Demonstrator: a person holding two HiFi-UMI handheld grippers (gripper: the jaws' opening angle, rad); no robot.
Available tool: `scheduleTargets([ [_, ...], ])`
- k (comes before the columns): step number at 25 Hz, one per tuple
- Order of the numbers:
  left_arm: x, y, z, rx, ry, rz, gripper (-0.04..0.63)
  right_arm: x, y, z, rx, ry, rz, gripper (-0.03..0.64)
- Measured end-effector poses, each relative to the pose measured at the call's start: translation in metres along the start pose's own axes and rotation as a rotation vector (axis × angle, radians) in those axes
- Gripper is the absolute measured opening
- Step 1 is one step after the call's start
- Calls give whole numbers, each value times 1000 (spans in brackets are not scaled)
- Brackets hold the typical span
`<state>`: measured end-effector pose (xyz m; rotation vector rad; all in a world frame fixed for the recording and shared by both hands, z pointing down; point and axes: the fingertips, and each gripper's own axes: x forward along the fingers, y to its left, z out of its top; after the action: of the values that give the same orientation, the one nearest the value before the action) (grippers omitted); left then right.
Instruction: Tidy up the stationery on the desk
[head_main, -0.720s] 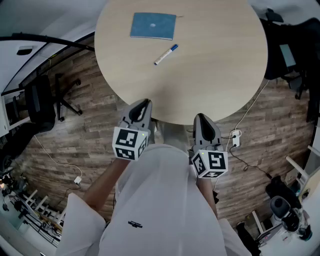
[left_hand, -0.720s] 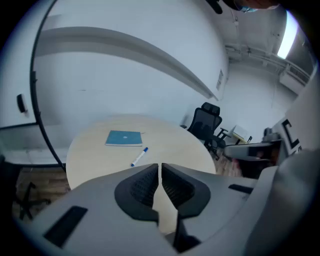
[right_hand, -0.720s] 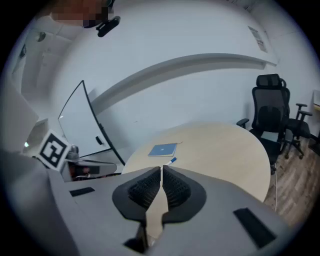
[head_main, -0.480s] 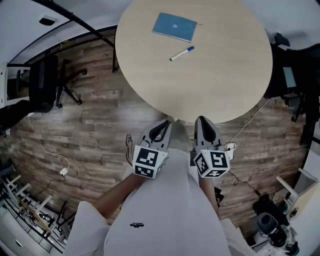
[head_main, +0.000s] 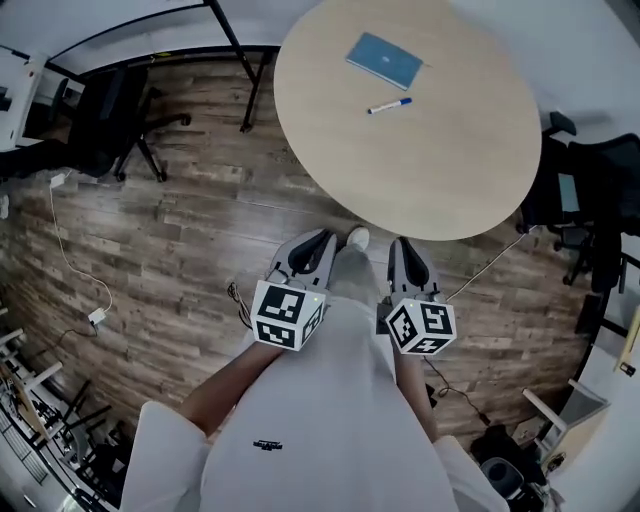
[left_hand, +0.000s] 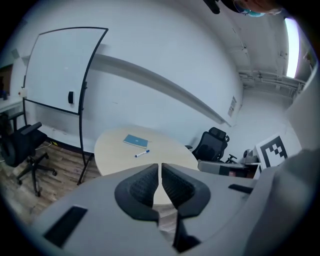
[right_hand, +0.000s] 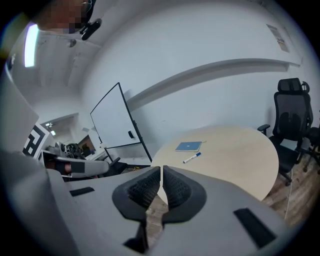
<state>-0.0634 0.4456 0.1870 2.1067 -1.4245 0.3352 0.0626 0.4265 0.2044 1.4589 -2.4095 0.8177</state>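
Head view, pen (head_main: 388, 105) beside notebook (head_main: 384, 60) on table (head_main: 440, 170), well beyond left gripper (head_main: 323, 240), right gripper (head_main: 404, 247), jaws together, empty

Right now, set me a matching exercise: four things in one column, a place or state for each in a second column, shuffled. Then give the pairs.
Column one
1. blue notebook
2. marker pen
3. whiteboard
4. left gripper

Column two
A. fingers shut on nothing, short of the table's near edge
B. lying flat on the far part of the round table
C. standing on the wooden floor beside the table
D. lying on the table, nearer its middle than the notebook

Pairs: 1-B, 2-D, 3-C, 4-A
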Motion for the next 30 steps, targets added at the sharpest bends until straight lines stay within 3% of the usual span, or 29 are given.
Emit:
scheduleTargets([
  [7, 35, 13, 49, 17, -61, 91, 34, 13, -45, 39, -8, -30, 25, 43],
  [14, 99, 15, 66, 30, -18, 181, 34, 45, -122, 47, 49, 12, 44, 43],
  [19, 113, 33, 53, -25, 55, 223, 34, 74, -125, 42, 77, 65, 70, 43],
  [25, 136, 51, 67, -37, 69, 202, 34, 106, -120, 49, 81, 84, 70, 43],
  [30, 151, 77, 101, -28, 45, 116, 34, 136, -95, 74, 59, 60, 20, 43],
])
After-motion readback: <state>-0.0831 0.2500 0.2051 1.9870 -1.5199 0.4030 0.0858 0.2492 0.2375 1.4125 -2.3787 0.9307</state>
